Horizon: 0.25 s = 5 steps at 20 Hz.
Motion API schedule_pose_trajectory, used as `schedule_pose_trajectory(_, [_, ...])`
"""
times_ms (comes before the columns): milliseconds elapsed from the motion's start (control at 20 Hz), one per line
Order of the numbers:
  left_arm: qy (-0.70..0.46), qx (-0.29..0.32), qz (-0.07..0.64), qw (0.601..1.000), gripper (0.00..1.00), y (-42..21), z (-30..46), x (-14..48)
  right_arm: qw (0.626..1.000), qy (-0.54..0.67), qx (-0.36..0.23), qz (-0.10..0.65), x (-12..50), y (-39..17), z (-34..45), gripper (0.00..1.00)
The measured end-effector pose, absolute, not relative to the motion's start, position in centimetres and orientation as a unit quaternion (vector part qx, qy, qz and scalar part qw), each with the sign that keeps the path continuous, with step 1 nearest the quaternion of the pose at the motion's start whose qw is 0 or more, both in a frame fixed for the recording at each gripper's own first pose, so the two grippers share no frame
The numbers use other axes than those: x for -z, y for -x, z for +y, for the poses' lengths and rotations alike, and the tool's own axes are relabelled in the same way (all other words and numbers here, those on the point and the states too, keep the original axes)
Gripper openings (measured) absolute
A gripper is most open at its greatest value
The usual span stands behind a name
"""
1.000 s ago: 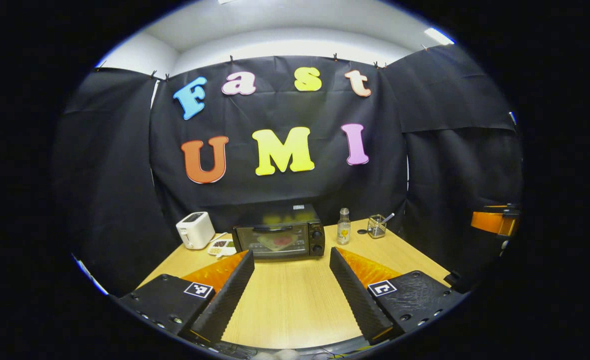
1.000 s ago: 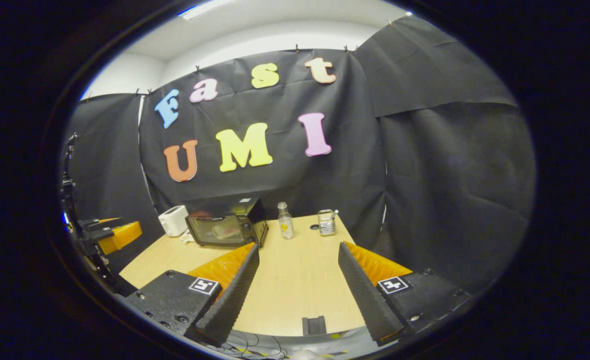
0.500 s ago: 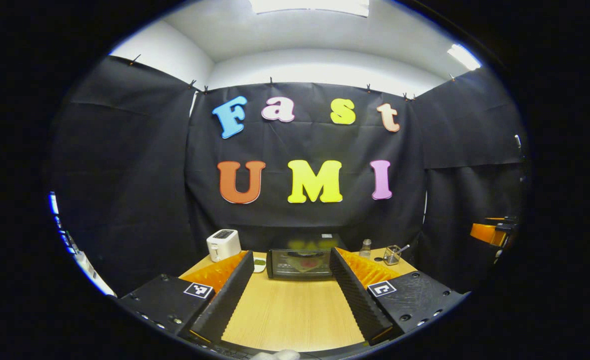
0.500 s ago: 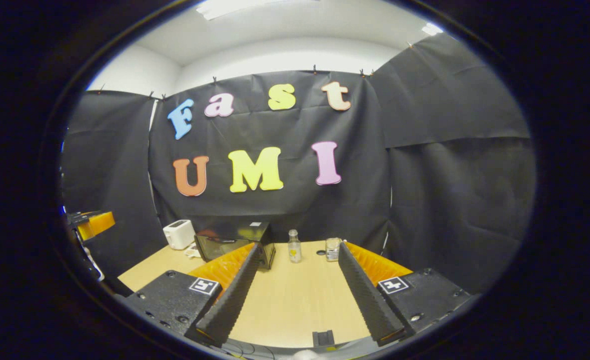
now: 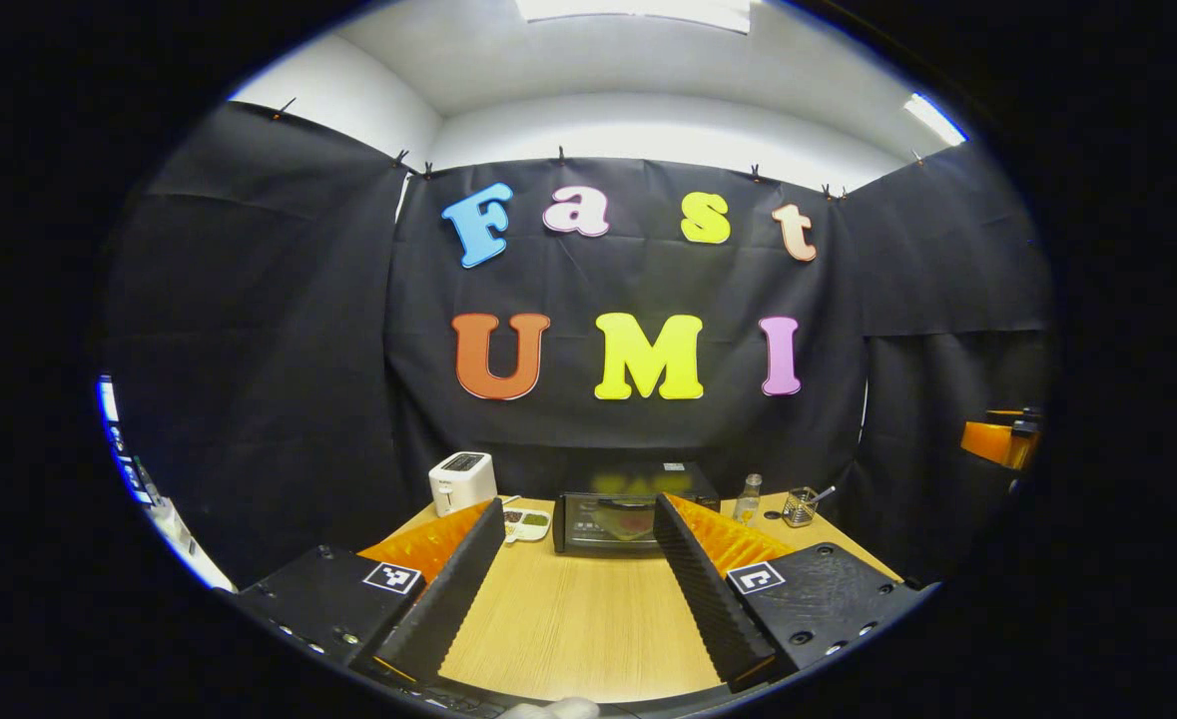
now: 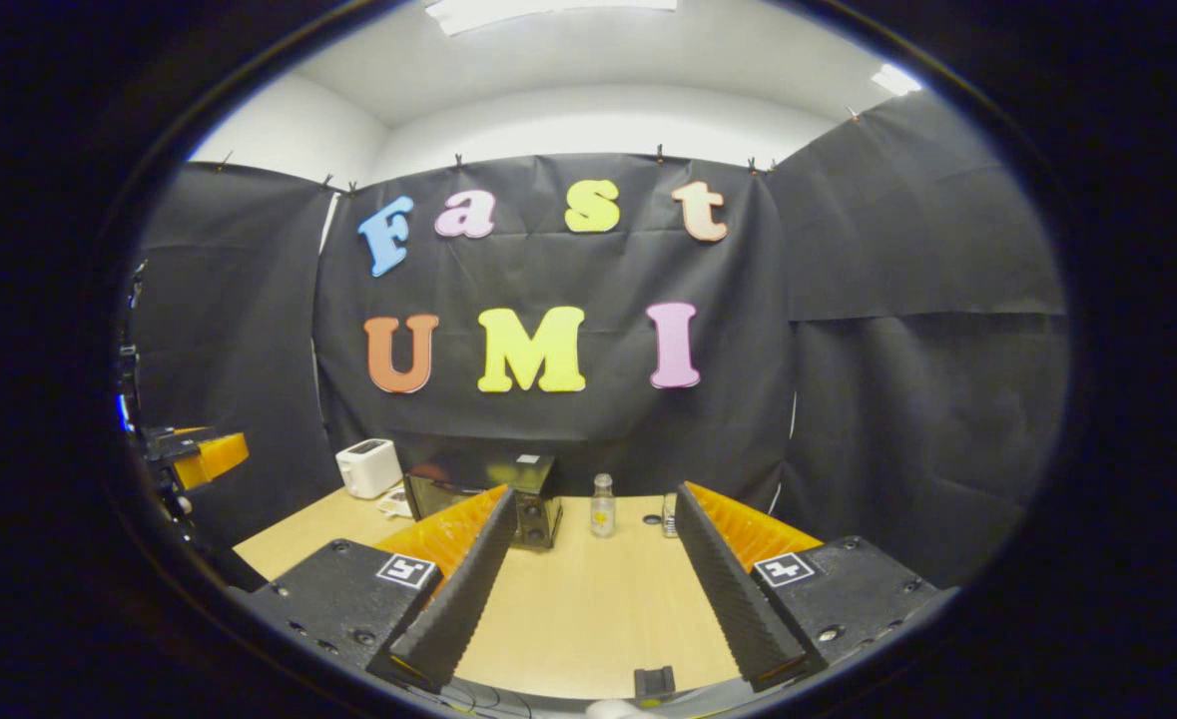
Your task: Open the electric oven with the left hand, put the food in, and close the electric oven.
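A: Where's the oven (image 5: 608,521)?

B: At the far edge of the table (image 5: 568,619), against the black cloth. Its door is shut. In the left gripper view it sits straight ahead, framed between that gripper's fingers. In the right gripper view the oven (image 6: 468,489) is partly hidden behind one finger.

A: And the food?

B: A small divided dish (image 5: 526,521) lies on the table just left of the oven, between it and the toaster (image 5: 461,481). Something reddish shows through the oven glass, but I cannot tell what it is.

A: How do the tongs stand?

B: The left gripper (image 5: 578,579) has its fingers spread wide, with nothing between them but bare table. It is well back from the oven. The right gripper (image 6: 593,589) is just as wide and also holds nothing.

A: Can either camera see the other gripper?

B: Yes. In the left gripper view an orange part of the right one (image 5: 995,441) shows at the far right edge. In the right gripper view the left one (image 6: 194,454) shows at the far left edge. Both hang off the table's sides.

A: What else is on the table?

B: A bottle (image 6: 602,505) stands right of the oven, and beyond it a glass (image 5: 799,506) with something thin standing in it. In the left gripper view the bottle (image 5: 747,499) is partly behind a finger.
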<state>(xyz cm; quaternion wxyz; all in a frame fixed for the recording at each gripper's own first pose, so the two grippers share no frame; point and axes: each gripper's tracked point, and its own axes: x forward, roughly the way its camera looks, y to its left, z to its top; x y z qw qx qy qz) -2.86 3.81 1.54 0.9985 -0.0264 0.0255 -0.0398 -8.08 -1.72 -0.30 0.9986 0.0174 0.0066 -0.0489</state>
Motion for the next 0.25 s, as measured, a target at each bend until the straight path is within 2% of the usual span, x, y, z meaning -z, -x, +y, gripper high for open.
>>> schedule_pose_trajectory(50, [0.026,0.049,0.022,0.998,0.95,3.0,2.7,-1.8,0.999,-0.022,0.049,0.007,0.4,8.0,-2.0,0.96])
schedule_pose_trajectory(100, [0.022,0.058,0.015,0.998,0.96,2.7,1.9,-2.3,0.998,-0.024,0.051,0.005,0.1,7.9,-2.2,1.0])
schedule_pose_trajectory(250, [0.016,0.077,0.019,0.997,0.95,2.3,0.1,-2.0,0.997,-0.027,0.069,-0.002,0.0,7.8,-3.3,1.0])
